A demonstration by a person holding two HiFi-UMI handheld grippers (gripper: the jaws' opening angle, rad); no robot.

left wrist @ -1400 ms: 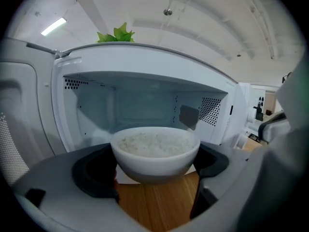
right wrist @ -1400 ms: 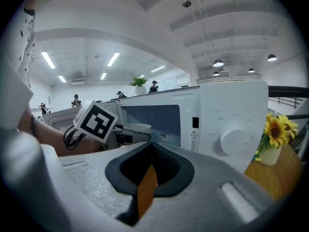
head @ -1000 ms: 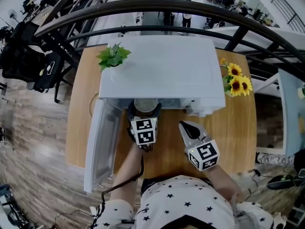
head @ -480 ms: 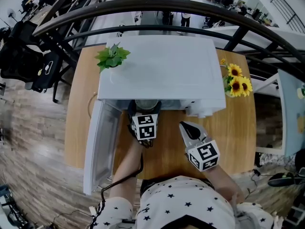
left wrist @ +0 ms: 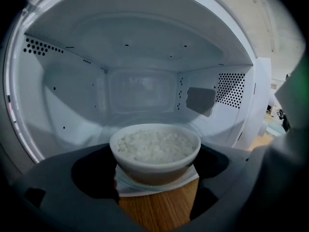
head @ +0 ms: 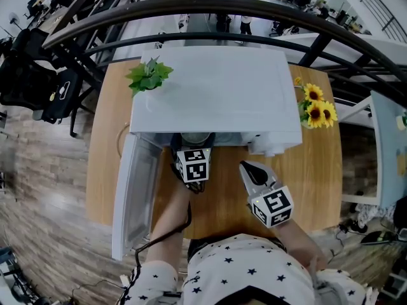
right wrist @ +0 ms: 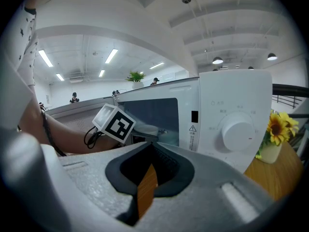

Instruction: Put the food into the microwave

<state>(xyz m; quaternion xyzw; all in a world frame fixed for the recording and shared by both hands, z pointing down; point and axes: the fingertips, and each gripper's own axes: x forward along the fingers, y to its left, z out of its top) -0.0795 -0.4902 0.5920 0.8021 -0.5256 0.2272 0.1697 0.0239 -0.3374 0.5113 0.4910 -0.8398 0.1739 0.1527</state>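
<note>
A white bowl of rice (left wrist: pixel 154 151) rests on a clear plate, and my left gripper (left wrist: pixel 157 178) is shut on it at the mouth of the open white microwave (left wrist: pixel 140 91). In the head view the bowl (head: pixel 194 138) sits half under the microwave's (head: pixel 216 91) top edge, with the left gripper (head: pixel 194 148) just behind it. The door (head: pixel 133 196) hangs open to the left. My right gripper (head: pixel 248 168) hovers shut and holds nothing, in front of the control panel (right wrist: pixel 231 124). In its own view the right gripper (right wrist: pixel 149 178) shows only a thin slit of wood.
The microwave stands on a wooden table (head: pixel 311 176). A green plant (head: pixel 149 75) sits at its back left corner and a vase of sunflowers (head: pixel 316 112) at its right. A black railing (head: pixel 210 8) arcs behind the table.
My left gripper has moved forward a little with the bowl, which now lies further under the microwave's top edge. The right gripper has stayed put.
</note>
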